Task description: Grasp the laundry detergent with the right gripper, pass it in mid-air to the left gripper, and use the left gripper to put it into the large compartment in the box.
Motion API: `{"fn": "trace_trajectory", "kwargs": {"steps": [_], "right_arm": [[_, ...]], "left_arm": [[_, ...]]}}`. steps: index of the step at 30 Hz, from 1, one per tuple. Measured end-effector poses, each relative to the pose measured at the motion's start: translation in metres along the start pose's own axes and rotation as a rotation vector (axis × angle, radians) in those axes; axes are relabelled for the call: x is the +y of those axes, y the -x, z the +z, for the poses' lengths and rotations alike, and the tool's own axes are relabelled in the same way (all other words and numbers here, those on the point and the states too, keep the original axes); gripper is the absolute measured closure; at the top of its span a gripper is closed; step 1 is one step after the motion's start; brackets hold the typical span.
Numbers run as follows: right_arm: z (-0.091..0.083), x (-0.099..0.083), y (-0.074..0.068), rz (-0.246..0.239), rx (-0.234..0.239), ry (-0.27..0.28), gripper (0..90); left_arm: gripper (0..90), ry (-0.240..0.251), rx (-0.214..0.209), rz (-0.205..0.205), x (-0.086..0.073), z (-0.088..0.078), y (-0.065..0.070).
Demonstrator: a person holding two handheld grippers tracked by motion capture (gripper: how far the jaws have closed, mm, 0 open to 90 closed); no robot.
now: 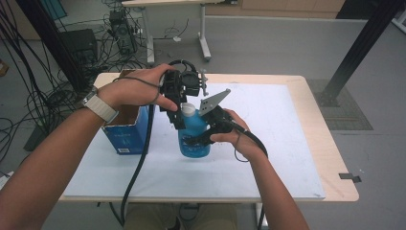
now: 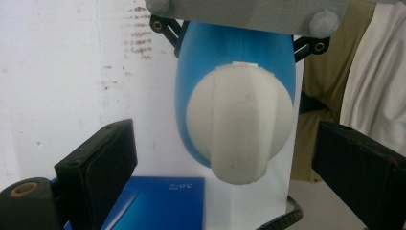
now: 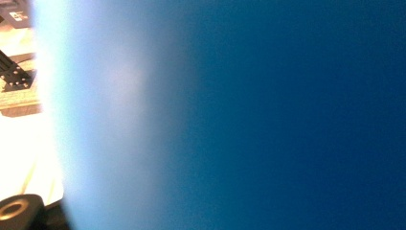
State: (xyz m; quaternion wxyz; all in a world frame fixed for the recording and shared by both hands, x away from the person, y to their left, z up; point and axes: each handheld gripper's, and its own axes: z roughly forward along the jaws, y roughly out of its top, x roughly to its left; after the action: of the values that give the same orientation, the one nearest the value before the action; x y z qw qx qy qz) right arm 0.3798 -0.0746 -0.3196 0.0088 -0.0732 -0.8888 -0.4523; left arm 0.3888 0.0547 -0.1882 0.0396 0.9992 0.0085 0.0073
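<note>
We note a blue bottle (image 1: 194, 136) standing upright at centre frame of the high view, on the white surface (image 1: 268, 158), holding blue liquid, its white cap (image 2: 239, 127) on. Just left of it sits an open blue box (image 1: 125, 132); we cannot make out its contents. The right gripper (image 1: 203, 136) comes in level from the right, fingers clenched around the bottle's body. The left gripper (image 1: 181, 108) points down over the cap, fingers (image 2: 98, 167) spread wide on either side, not touching it.
</note>
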Motion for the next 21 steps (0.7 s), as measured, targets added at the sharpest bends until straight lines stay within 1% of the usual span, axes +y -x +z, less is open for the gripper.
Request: {"fn": "trace_trajectory", "kwargs": {"steps": [6,14,16,21], "right_arm": [[0.0004,-0.0005,0.0006,-0.005,0.003,0.0,43.4],[0.0,-0.0011,0.0004,0.003,0.006,-0.001,43.4],[-0.0001,-0.0011,0.0009,-0.003,0.004,0.004,43.4],[-0.0006,-0.001,0.0003,0.001,0.005,0.007,43.4]], "left_arm": [[8.7,0.001,-0.002,0.002,0.0006,0.0003,-0.0001],[8.6,-0.003,-0.006,0.001,0.001,0.0016,-0.0002],[8.6,0.003,-0.007,0.001,0.0011,0.0026,0.0],[8.6,0.006,-0.011,0.002,0.0009,0.0049,-0.0002]]}}
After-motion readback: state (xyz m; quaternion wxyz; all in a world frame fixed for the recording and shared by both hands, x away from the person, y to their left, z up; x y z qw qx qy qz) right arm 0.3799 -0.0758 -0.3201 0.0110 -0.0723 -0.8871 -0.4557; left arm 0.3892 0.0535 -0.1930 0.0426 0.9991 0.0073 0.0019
